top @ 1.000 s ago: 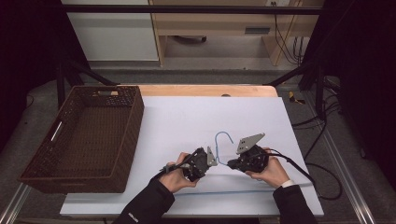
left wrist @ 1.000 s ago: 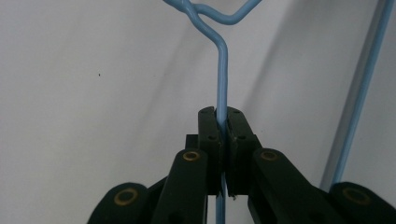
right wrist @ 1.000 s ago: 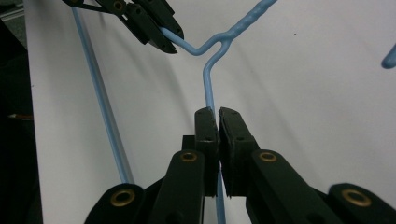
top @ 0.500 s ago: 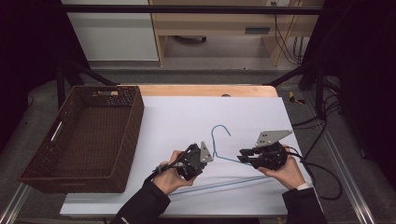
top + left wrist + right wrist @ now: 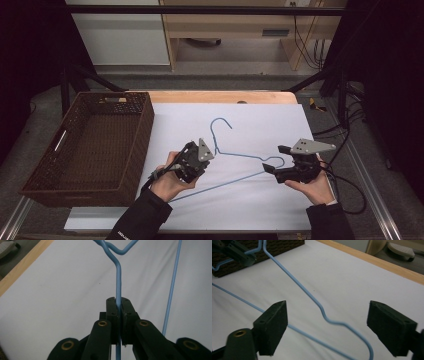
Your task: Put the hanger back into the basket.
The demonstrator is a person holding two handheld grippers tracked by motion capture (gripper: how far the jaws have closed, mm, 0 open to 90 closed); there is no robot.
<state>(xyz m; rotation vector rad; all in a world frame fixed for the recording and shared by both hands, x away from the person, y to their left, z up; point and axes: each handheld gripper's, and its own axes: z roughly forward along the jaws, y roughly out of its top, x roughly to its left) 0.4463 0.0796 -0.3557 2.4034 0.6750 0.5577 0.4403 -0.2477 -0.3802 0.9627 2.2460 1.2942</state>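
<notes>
Near the table's front edge, the left gripper (image 5: 206,159) is clamped on the blue wire hanger (image 5: 235,154); in the left gripper view its jaws press together on one straight run of the wire (image 5: 118,285), which goes on ahead to the twisted neck. The person's left hand (image 5: 171,181) holds this gripper low over the white sheet (image 5: 260,125).

To the right, the right gripper (image 5: 269,169) is wide open. In the right gripper view its two jaws stand well apart, with the hanger's rounded shoulder bend (image 5: 352,327) lying on the sheet between them, untouched. The right hand (image 5: 312,186) holds it from behind, and a black cable (image 5: 350,185) trails off toward the table's right edge.

The hanger lies flat on the sheet between the two grippers, its hook (image 5: 220,127) pointing toward the far side. A brown wicker basket (image 5: 130,150) sits on the left part of the table, beside the sheet. A strip of bare wood (image 5: 220,96) shows along the far edge.
</notes>
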